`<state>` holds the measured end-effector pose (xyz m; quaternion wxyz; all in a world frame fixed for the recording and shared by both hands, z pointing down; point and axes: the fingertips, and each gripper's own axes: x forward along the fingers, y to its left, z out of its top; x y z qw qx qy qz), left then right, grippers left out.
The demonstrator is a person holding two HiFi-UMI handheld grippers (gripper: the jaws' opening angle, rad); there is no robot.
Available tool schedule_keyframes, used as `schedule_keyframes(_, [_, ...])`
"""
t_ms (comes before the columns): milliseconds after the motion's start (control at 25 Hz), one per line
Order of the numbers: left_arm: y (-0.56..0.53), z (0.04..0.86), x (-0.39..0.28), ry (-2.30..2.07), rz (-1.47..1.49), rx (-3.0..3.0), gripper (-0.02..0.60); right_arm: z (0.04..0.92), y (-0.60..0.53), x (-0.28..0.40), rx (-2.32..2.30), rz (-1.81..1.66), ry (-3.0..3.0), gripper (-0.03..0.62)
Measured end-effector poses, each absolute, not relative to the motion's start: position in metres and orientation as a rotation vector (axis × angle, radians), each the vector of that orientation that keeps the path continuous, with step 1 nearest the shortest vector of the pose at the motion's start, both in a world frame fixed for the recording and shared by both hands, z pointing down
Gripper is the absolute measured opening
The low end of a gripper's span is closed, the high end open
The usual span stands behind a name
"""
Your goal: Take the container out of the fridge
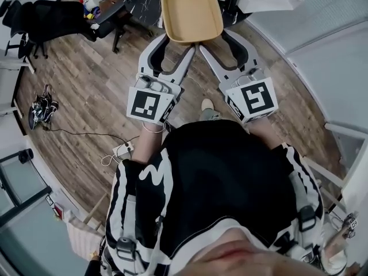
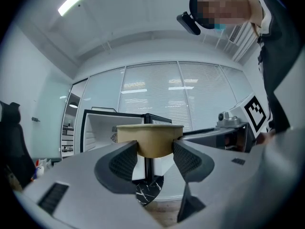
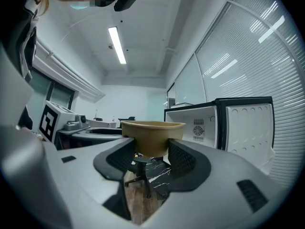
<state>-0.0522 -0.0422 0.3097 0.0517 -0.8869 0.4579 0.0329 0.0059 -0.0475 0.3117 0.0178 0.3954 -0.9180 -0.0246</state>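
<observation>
A tan, empty, rectangular container [image 1: 191,11] hangs in the air above the wooden floor, in front of the person. My left gripper [image 1: 176,46] is shut on its near left corner and my right gripper [image 1: 214,43] on its near right corner. In the left gripper view the container [image 2: 150,138] sits pinched between the dark pads [image 2: 125,162], with the open fridge [image 2: 101,128] behind it. The right gripper view shows the container [image 3: 152,133] squeezed the same way, and the white fridge interior [image 3: 200,125] with its open door stands to the right.
Black office chairs [image 1: 49,19] and a cluttered desk stand at the far left. Cables [image 1: 41,108] and a power strip [image 1: 122,149] lie on the floor to the left. A black marble-topped table [image 3: 155,168] stands below the container. Glass walls with blinds run along the right.
</observation>
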Motion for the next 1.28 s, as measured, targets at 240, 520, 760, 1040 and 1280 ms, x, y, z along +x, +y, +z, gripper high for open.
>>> schedule_keyframes(240, [-0.009,0.31,-0.052,1.362,0.119,-2.717,0.241,0.312,-0.013,0.006,1.269,-0.074,-2.84,0.227])
schedule_keyframes(520, [0.028,0.308,-0.051,1.349,0.134,-2.727,0.241,0.309,0.024,0.007,1.283,-0.08,-2.824,0.227])
schedule_keyframes(760, [0.055,0.31,-0.054,1.34,0.132,-2.741,0.241,0.312,0.052,0.003,1.298,-0.077,-2.833,0.227])
schedule_keyframes(1040, [0.076,0.31,-0.057,1.329,0.148,-2.732,0.241,0.311,0.074,0.002,1.31,-0.081,-2.831,0.227])
schedule_keyframes(1280, [0.086,0.312,-0.055,1.321,0.139,-2.732,0.241,0.313,0.084,0.003,1.32,-0.081,-2.826,0.227])
